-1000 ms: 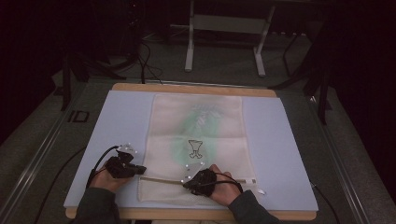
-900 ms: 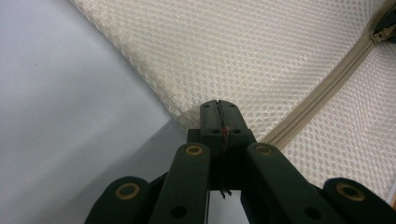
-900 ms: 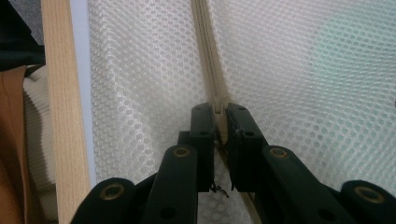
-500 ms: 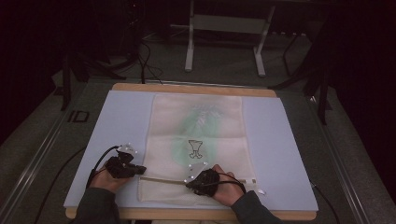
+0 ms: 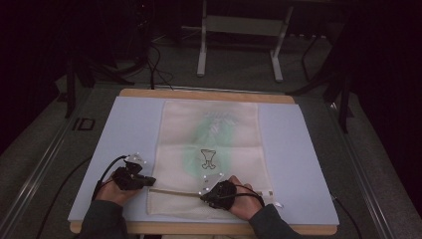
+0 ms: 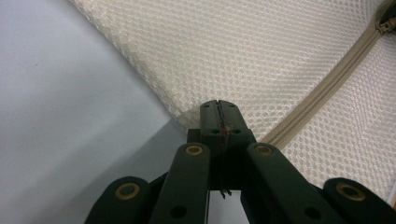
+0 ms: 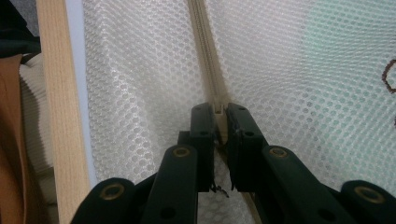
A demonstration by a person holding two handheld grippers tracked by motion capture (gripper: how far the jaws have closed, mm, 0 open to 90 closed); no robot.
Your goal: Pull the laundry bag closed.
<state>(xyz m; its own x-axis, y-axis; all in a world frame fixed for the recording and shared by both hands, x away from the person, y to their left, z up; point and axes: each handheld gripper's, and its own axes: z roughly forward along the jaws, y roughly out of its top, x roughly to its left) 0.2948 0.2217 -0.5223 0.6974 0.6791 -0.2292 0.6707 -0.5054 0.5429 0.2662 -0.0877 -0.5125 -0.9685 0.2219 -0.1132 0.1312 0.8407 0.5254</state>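
Note:
A cream mesh bag (image 5: 209, 129) lies flat on the blue mat (image 5: 134, 129), with something pale green inside it. Its zipper (image 5: 174, 191) runs across the near end. My left gripper (image 5: 149, 181) is shut on the bag's left edge beside the zipper's end; in the left gripper view the jaws (image 6: 218, 109) pinch the mesh bag (image 6: 261, 51), and the zipper (image 6: 327, 88) runs off to the upper right. My right gripper (image 5: 204, 195) is shut on the zipper; in the right gripper view its jaws (image 7: 219, 114) clamp a cream piece of the zipper (image 7: 203, 28).
The mat covers a wooden table whose near edge (image 7: 58, 116) lies close to my right gripper. A ribbed cream sleeve (image 7: 32, 116) lies past that edge. Metal stand legs (image 5: 201, 55) and cables (image 5: 154, 64) lie on the dark floor behind the table.

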